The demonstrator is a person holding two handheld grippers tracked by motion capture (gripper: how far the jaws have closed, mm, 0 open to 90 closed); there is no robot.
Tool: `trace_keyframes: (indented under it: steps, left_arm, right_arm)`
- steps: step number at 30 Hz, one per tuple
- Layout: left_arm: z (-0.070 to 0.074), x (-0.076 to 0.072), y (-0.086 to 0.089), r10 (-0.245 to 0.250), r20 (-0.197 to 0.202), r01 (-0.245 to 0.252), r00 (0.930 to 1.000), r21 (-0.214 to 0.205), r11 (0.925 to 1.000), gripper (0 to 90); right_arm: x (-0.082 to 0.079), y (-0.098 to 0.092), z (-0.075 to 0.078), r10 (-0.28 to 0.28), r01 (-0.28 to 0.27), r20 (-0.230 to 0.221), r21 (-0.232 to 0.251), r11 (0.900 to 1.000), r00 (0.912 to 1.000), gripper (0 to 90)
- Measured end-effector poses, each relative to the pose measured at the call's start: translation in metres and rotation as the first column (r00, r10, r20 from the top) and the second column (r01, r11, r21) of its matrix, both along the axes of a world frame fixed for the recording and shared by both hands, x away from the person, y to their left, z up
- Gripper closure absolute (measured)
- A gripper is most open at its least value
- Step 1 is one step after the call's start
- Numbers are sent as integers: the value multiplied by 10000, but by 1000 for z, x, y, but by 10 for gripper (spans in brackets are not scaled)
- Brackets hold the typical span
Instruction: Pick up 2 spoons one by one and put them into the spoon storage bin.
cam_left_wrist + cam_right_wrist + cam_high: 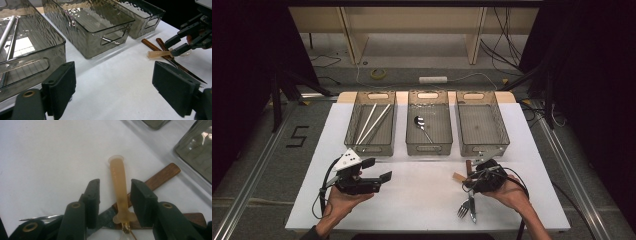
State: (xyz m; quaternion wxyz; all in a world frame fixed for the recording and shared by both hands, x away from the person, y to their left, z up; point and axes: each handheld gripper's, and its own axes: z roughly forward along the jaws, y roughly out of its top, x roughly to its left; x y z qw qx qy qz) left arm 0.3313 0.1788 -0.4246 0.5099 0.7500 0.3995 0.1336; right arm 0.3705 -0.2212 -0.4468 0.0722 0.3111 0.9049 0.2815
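Sorting cutlery into the three bins looks partly done. The left bin (pixel 388 125) holds a pair of chopsticks (pixel 373 123), the middle bin (pixel 410 125) holds one spoon (pixel 420 123), and the right bin (pixel 499 125) has nothing in it that can be made out.

Still loose on the table (pixel 422 200) are a fork (pixel 463 208) just below the right gripper (pixel 474 176), two wooden-handled knives (pixel 160 177) lying crossed under its fingers (pixel 142 200), and a pale amber plastic handle (pixel 119 185), whose working end is hidden, so what kind of utensil it is cannot be told.

That handle lies between the right fingers, resting on top of the knives. The fingers stand roughly half open; the one on the right of the right gripper view sits just beside the handle, the other is well apart from it, so nothing is gripped yet.

The left gripper (pixel 112 90) hangs above bare table with its fingers (pixel 61 87) wide apart and nothing between them, the left bin just ahead of it.

Judging by this, picking up the amber piece is the step in hand, with the fork and knives left afterwards.
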Motion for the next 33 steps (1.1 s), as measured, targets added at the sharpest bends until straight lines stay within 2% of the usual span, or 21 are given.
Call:
trace_keyframes:
  steps: [7,18,25,29,33]
  left_arm:
    - [0,0,0,-11,-50,11,10000,-23,10000,185]
    - [0,0,0,-78,-83,78,9999,6,10000,185]
    - [0,0,-1,-103,-81,103,9999,33,9999,185]
    - [0,0,-1,-96,-113,97,9999,65,9999,185]
    - [-1,0,-2,-119,-153,121,9998,114,9999,185]
  right_arm:
    - [5,6,-3,221,-219,44,-346,9992,9997,633]
    - [14,18,-9,313,-334,-222,-1041,9940,9993,659]
    - [17,22,-11,388,-437,-405,-1273,9909,9984,691]
    - [18,26,-12,525,-565,-298,-1546,9864,9982,721]
    - [19,26,-12,494,-539,-324,-1563,9862,9983,737]
